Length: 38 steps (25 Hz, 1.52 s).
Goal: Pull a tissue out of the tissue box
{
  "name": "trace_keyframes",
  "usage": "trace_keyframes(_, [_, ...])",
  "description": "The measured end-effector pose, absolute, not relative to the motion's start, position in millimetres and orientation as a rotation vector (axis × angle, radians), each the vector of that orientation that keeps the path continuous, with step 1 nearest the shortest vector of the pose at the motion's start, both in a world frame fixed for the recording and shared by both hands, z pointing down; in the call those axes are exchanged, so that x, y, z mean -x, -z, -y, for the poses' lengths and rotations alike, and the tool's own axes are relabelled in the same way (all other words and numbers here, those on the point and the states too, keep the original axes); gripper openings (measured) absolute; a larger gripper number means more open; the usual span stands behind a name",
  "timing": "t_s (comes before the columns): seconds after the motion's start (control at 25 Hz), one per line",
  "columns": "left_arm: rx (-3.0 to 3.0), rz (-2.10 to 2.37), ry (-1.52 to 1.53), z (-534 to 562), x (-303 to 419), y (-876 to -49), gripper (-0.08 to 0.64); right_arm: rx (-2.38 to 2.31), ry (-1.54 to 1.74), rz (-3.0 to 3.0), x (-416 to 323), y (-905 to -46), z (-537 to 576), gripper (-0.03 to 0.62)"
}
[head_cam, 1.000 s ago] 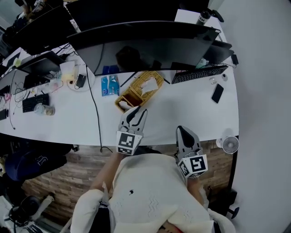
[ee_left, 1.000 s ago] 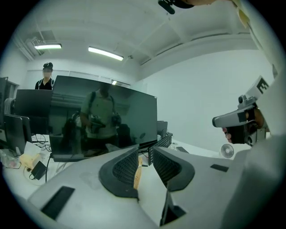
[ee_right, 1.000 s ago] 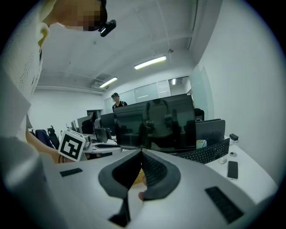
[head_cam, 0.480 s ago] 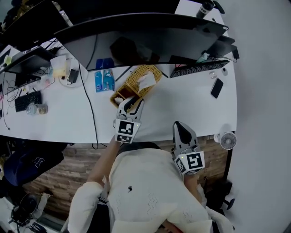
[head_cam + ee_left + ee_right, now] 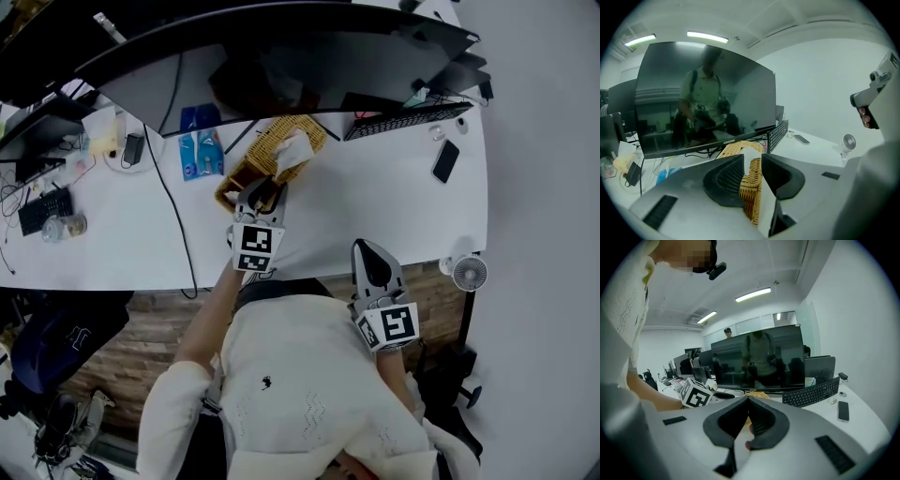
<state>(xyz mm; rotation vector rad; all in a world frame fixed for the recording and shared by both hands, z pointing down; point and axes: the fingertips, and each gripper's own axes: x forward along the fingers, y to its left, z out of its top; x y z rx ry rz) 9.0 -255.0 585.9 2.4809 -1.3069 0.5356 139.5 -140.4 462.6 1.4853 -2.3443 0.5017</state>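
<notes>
- Two grippers are in your hands, both seen from above in the head view over a white desk [image 5: 375, 202].
- Your left gripper [image 5: 265, 190] reaches forward over the desk. Its tips are at the near end of the wicker tissue box [image 5: 258, 159].
- In the left gripper view, its jaws stand apart with a narrow gap. The wicker weave shows through that gap, and nothing is clamped. Whether the tips touch the box cannot be told.
- The tissue box lies slantwise on the desk, just in front of the curved monitor [image 5: 281, 56]. Blue packets [image 5: 201, 155] lie to its left.
- One white tissue [image 5: 294, 150] stands up out of the far half of the box, beyond the left gripper's tips and apart from them.
- Your right gripper [image 5: 367, 248] is held back at the desk's near edge, close to your body and well apart from the box.
- In the right gripper view, its jaws are pressed together at the tips with nothing between them.
- To the right on the desk you have a black keyboard [image 5: 405, 120] and a phone [image 5: 445, 161]. A small fan [image 5: 466, 273] is near the right corner.
</notes>
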Motion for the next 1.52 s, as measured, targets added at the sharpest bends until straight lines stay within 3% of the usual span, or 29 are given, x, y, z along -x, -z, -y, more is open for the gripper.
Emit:
trace_keyframes(0.92, [-2.328,1.298,-0.675,284.1,-22.4,-644.5,0.117,-1.5,-0.533,2.263,-149.1,-478.3,146.6,0.002])
trace_keyframes(1.16, [-2.293,1.373,-0.691,292.5,-18.0,-649.9,0.029,-1.507,-0.537,2.251,-149.3,-481.6,144.0,0.002])
trace_keyframes(1.52, [-2.221,1.389,-0.672,289.6,-10.3,-654.1,0.017,-1.512,-0.533,2.246,-148.3,-482.5,138.0,0.002])
